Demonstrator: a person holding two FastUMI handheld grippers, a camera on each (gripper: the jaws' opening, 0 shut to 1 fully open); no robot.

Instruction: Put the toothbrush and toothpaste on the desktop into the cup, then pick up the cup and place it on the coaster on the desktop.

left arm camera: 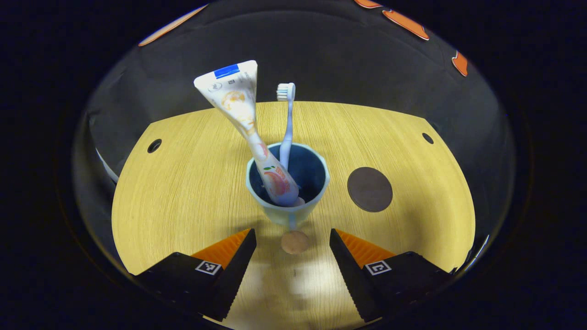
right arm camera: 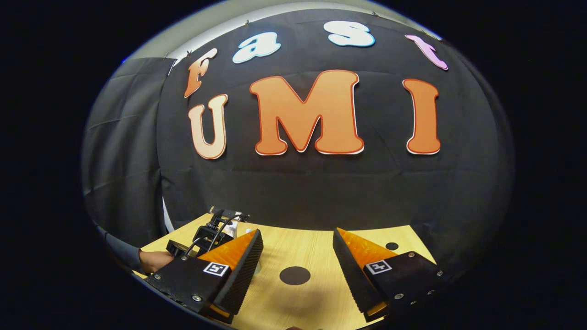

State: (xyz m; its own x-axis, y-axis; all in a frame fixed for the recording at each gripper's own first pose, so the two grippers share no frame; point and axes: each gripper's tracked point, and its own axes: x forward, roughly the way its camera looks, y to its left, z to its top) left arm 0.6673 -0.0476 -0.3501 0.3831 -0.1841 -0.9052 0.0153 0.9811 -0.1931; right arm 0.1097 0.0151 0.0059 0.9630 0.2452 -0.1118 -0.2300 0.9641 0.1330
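So the toothpaste [left arm camera: 247, 133] and toothbrush [left arm camera: 287, 128] are already standing in the cup [left arm camera: 288, 183], both leaning up and away. The cup sits dead ahead of the left tongs [left arm camera: 292, 243], which are spread wide with nothing in them. The coaster [left arm camera: 369, 189] is just right of the cup. The right tongs [right arm camera: 297, 256] are spread too, facing the coaster from farther back, so the left looks nearer for the lift.

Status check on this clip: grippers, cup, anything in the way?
Left gripper open, just short of cup. Right gripper open, empty. Toothpaste and toothbrush in cup. Coaster bare.
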